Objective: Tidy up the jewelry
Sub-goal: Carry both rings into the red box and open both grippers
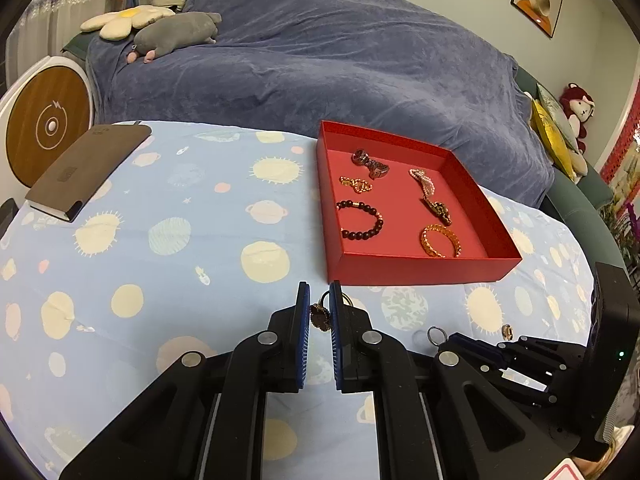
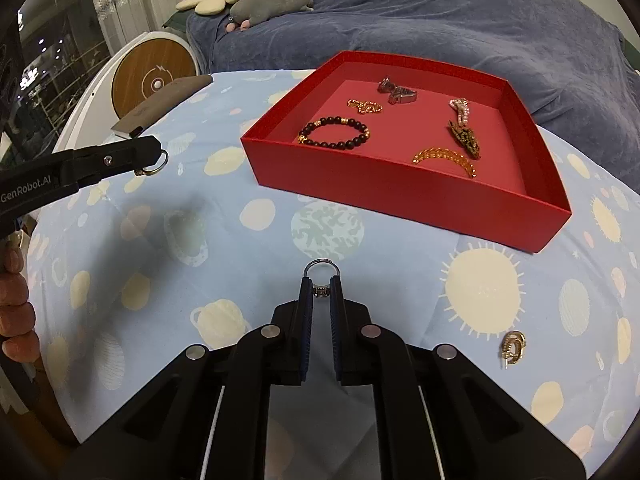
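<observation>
A red open box (image 1: 420, 272) stands on the space-print cloth. It holds a dark bead bracelet (image 1: 360, 220), an amber bracelet (image 1: 440, 240) and several other pieces. My left gripper (image 1: 319, 300) hovers just before the box's near left corner, shut on a gold ring with a dark flower top (image 1: 320, 313). In the right wrist view the left gripper (image 2: 154, 158) hangs at the left above the cloth, the gold ring (image 2: 154, 167) at its tip. My right gripper (image 2: 320, 283) is shut on a silver ring (image 2: 320, 270) low over the cloth. A gold piece (image 2: 513, 347) lies loose at the right.
A brown notebook (image 1: 88, 168) lies at the cloth's far left corner. Behind it stands a round white device with a wooden face (image 1: 44, 124). A blue-covered sofa (image 1: 320, 60) with plush toys runs behind the table. A person's hand (image 2: 16, 300) shows at the left edge.
</observation>
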Action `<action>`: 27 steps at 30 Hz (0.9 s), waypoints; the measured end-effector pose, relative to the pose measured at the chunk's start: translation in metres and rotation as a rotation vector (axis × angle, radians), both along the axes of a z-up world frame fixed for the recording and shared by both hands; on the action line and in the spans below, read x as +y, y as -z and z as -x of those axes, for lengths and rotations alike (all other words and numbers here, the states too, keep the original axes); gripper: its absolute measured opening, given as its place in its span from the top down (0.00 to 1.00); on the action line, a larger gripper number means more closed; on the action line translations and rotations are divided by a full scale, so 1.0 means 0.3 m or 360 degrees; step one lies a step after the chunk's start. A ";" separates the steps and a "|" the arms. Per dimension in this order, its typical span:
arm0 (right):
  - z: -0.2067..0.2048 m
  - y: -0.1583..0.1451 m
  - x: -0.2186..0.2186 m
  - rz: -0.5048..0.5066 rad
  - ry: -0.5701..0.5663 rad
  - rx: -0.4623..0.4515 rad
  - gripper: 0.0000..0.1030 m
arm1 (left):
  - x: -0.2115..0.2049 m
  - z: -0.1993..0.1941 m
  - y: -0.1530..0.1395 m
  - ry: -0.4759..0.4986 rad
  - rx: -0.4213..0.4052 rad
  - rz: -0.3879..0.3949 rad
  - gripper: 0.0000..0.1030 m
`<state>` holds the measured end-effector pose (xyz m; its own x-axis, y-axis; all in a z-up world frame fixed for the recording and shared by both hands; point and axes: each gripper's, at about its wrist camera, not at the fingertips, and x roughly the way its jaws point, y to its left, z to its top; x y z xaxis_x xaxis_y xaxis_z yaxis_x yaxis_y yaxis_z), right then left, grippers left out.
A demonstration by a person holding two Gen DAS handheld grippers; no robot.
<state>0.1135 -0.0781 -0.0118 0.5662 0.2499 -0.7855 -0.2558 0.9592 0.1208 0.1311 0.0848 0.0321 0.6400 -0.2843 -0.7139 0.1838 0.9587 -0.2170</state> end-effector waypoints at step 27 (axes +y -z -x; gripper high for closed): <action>-0.485 -0.135 -0.363 -0.0139 0.0347 -0.0081 0.92 | -0.431 -0.555 0.016 0.0135 0.0025 0.0004 0.93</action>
<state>0.2589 -0.1868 0.0287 0.6526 0.1832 -0.7353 -0.0517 0.9788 0.1980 0.2976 -0.0445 0.0273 0.6021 -0.3391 -0.7228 0.2611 0.9392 -0.2231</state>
